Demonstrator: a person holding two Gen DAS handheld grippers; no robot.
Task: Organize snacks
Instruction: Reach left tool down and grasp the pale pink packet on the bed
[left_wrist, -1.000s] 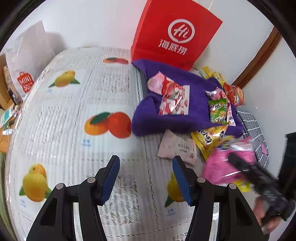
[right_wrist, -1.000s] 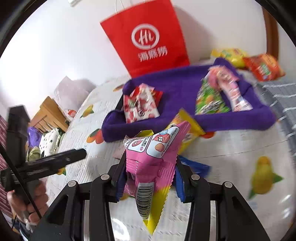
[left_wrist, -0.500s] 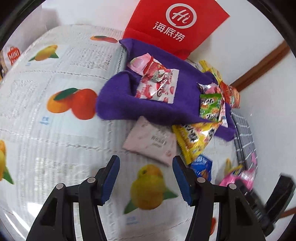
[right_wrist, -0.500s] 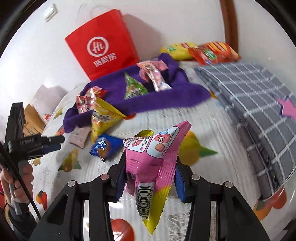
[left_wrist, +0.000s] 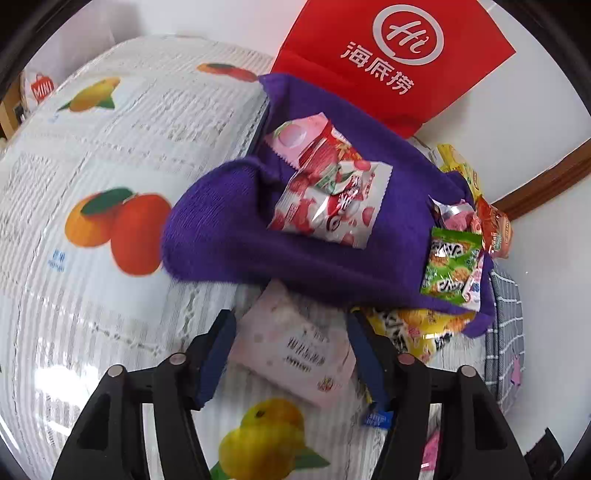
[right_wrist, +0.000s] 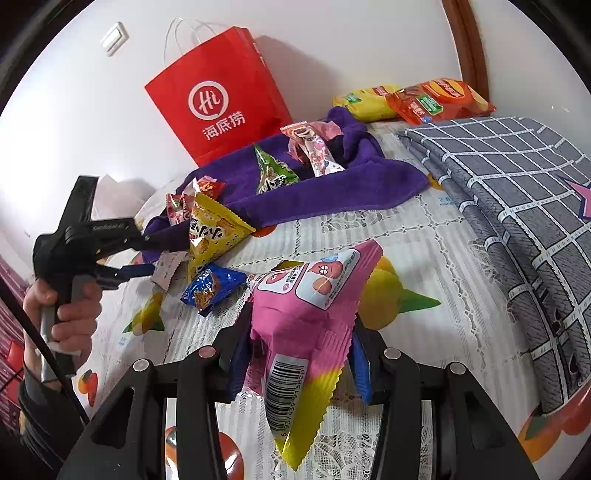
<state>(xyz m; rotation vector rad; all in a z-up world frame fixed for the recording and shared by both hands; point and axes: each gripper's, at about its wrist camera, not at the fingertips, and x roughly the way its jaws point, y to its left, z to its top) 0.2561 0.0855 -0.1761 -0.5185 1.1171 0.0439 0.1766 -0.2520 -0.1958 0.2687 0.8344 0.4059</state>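
Left tool (left_wrist: 291, 354) moved closer to pale packet (left_wrist: 295, 350), jaws opening around it; right tool (right_wrist: 295, 354) grips pink packet (right_wrist: 306, 314).

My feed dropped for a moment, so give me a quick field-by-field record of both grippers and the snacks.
left gripper: jaws opening, straddling the pale pink flat packet on the fruit-print tablecloth; pads not pressing it
right gripper: shut on the pink-and-yellow triangular snack bag
purple towel: holds red-and-white strawberry packets and a green packet
loose near towel: yellow triangular bag, small blue packet
backdrop: red paper bag
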